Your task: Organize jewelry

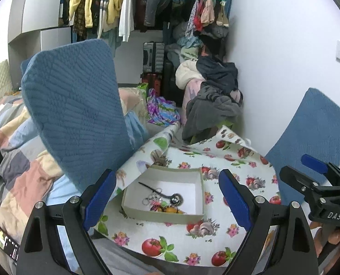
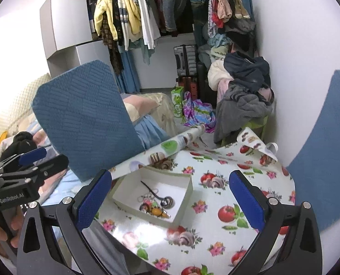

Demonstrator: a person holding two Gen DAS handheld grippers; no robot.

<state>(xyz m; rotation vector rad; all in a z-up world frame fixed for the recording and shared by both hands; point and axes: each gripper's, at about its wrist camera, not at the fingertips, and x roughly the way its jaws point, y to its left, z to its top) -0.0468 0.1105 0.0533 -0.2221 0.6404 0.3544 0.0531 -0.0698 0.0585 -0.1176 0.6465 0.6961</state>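
A shallow white cardboard box [image 1: 198, 178] [image 2: 186, 197] sits on a round table covered with a fruit-print cloth [image 1: 193, 240] [image 2: 215, 240]. Inside lies a small heap of jewelry [image 1: 164, 202] [image 2: 155, 205]: a dark hairpin, a chain, a round patterned pendant and orange beads. My left gripper [image 1: 167, 197] hangs above and in front of the box, open, with nothing between its blue pads. My right gripper [image 2: 170, 197] is likewise open and holds nothing. Each gripper shows at the edge of the other's view, the right gripper [image 1: 316, 178] and the left gripper [image 2: 32, 167].
Two blue padded chair backs [image 1: 78, 114] [image 1: 319, 133] stand at the table's left and right. A loose roll of the cloth [image 1: 160, 142] curls up behind the box. Beyond are a bed with a patchwork quilt [image 1: 16, 160], piled clothes [image 1: 211, 100], suitcases [image 1: 154, 57] and a clothes rail.
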